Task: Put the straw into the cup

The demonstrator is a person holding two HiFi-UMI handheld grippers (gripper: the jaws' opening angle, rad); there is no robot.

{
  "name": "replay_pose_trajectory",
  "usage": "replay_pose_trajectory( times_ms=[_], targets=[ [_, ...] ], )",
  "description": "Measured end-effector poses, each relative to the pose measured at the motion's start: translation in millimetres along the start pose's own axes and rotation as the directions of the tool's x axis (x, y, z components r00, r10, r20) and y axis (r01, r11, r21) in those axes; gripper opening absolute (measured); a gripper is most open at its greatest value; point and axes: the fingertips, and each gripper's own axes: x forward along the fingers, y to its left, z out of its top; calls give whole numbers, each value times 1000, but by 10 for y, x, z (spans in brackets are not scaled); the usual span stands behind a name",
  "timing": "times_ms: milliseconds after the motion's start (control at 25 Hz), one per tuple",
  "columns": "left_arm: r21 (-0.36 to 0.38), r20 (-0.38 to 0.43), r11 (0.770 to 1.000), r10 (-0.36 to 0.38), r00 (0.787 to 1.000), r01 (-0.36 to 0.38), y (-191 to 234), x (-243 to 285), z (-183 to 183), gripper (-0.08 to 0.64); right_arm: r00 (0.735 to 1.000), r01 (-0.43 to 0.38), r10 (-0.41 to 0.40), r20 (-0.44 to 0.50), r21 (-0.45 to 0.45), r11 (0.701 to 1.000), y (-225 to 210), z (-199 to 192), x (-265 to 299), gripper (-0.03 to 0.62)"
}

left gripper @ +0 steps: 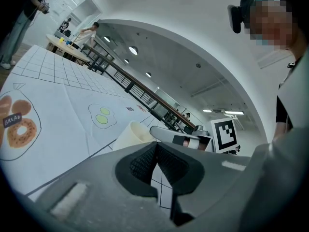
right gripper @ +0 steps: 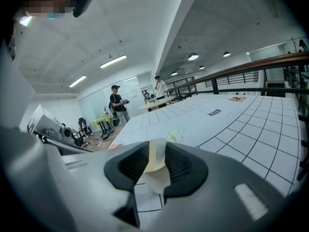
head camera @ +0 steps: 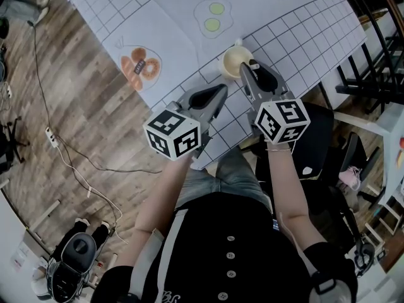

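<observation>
On the gridded tablecloth (head camera: 303,36), a "BREAD" label (left gripper: 13,119), left tongs (left gripper: 155,151) together, right tongs (right gripper: 157,148) slightly apart around straw (right gripper: 156,157) at cup (head camera: 232,60).

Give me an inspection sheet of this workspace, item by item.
Surface: table under a white grid cloth printed with bread and fried eggs.
Job's things: cup upright near the table edge. A pale strip, apparently the straw, stands in it.
Clutter: nothing seen.
Grippers: left tool shut, empty. Right tool at the cup, jaws slightly apart round the straw.
Cables: cable and power strip on the floor.
Surroundings: wood floor, people at distant tables.
</observation>
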Motion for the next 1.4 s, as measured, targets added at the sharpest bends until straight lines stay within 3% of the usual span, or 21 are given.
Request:
replay_pose_trajectory(
  times_ms=[680, 1000, 1400],
  targets=[
    [39, 0, 999, -25, 1000, 25, -114, -31, 89, 0, 994, 70, -71, 78, 14, 997, -91, 207, -174, 218],
    [71, 16, 996, -61, 998, 59, -303, -181, 175, 0, 987, 61, -60, 150, -1, 998, 185, 414, -456, 210],
    [146, 39, 982, -124, 992, 117, -621, -406, 267, 0, 968, 77, -77, 240, 6, 997, 550, 531, -873, 79]
  ],
)
